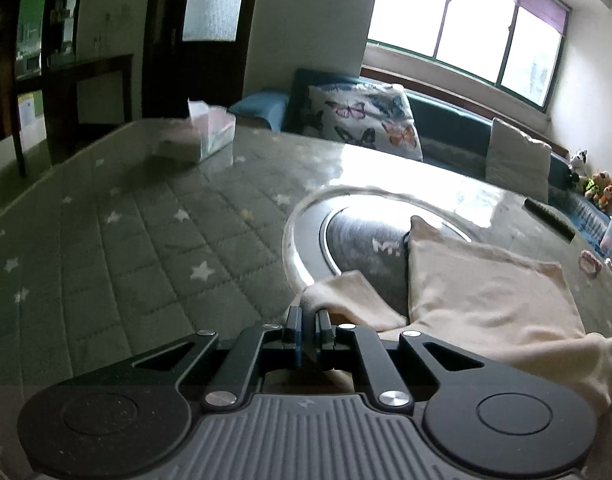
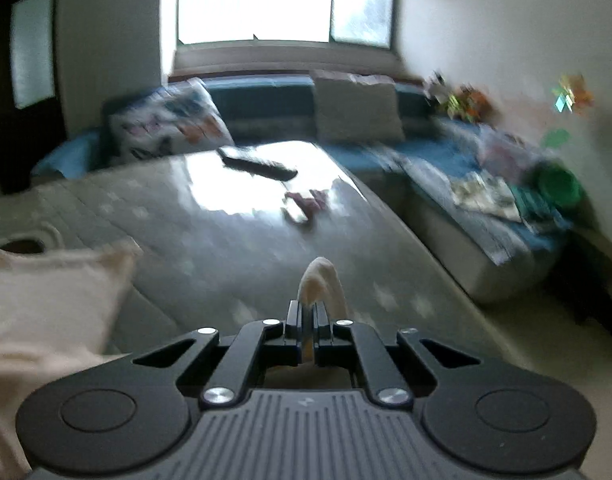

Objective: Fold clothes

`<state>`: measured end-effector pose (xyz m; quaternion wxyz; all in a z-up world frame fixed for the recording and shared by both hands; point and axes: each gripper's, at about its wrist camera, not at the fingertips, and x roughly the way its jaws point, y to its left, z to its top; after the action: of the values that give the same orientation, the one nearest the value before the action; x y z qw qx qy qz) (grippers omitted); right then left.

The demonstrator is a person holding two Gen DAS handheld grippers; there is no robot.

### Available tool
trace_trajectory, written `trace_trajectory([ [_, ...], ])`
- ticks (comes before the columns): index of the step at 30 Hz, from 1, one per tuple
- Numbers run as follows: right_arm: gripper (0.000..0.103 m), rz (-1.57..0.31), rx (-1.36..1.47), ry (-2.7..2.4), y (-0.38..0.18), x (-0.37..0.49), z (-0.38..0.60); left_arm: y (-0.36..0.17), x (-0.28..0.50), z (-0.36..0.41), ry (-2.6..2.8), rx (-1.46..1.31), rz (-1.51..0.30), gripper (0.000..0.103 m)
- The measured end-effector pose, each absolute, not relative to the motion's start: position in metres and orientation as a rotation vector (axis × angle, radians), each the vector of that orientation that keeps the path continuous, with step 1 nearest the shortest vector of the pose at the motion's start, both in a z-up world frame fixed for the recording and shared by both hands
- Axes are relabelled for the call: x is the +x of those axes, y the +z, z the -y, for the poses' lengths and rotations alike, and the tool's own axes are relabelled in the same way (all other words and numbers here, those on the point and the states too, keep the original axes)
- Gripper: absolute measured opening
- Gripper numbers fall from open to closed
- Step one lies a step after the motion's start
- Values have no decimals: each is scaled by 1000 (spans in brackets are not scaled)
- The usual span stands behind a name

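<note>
Quilted table (image 1: 146,240) bears rumpled cream garment (image 1: 485,300).

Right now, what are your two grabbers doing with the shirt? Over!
Right gripper shut on a fold of the cream garment. Left gripper nearly shut at the garment's edge, grip unclear. Remote control lies farther up the table, clear of the cloth.

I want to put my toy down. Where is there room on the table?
Free: the quilted cover between the tissue box and the round plate. Crowded: the cream garment and the remote.
</note>
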<state>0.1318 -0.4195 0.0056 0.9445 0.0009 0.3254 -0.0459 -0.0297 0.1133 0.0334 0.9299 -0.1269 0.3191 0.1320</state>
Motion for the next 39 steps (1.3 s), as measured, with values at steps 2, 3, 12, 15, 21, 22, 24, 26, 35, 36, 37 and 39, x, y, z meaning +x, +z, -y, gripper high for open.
trace_trajectory([
  [2, 5, -697, 12, -140, -4, 125, 432, 32, -32, -114, 273, -254, -666, 12],
  [3, 6, -713, 17, -162, -8, 123, 437, 34, -34, -113, 281, -244, -664, 14],
  [12, 9, -701, 7, -60, 4, 119, 422, 52, -25, -107, 254, -179, -617, 40],
  [15, 10, -713, 14, 32, 3, 130, 403, 51, -4, -96, 207, -153, -630, 43],
  [21, 17, -751, 24, 220, 1, 163, 358, 44, 56, -77, 112, -118, -675, 44],
  [22, 18, -757, 21, 250, 0, 170, 350, 42, 68, -74, 104, -112, -683, 44],
  [24, 18, -774, 20, 292, -2, 185, 336, 37, 90, -70, 86, -98, -694, 44],
  [26, 19, -794, 27, 322, -5, 199, 328, 33, 111, -65, 70, -82, -704, 44],
  [35, 22, -872, 7, 372, -26, 263, 301, 10, 190, -53, 37, -9, -755, 53],
  [36, 22, -874, 5, 369, -28, 268, 299, 7, 195, -53, 39, -8, -764, 53],
  [37, 22, -873, 5, 368, -29, 272, 298, 4, 199, -53, 39, -8, -772, 53],
  [39, 22, -873, 9, 375, -29, 276, 298, -1, 204, -55, 28, -14, -781, 51],
])
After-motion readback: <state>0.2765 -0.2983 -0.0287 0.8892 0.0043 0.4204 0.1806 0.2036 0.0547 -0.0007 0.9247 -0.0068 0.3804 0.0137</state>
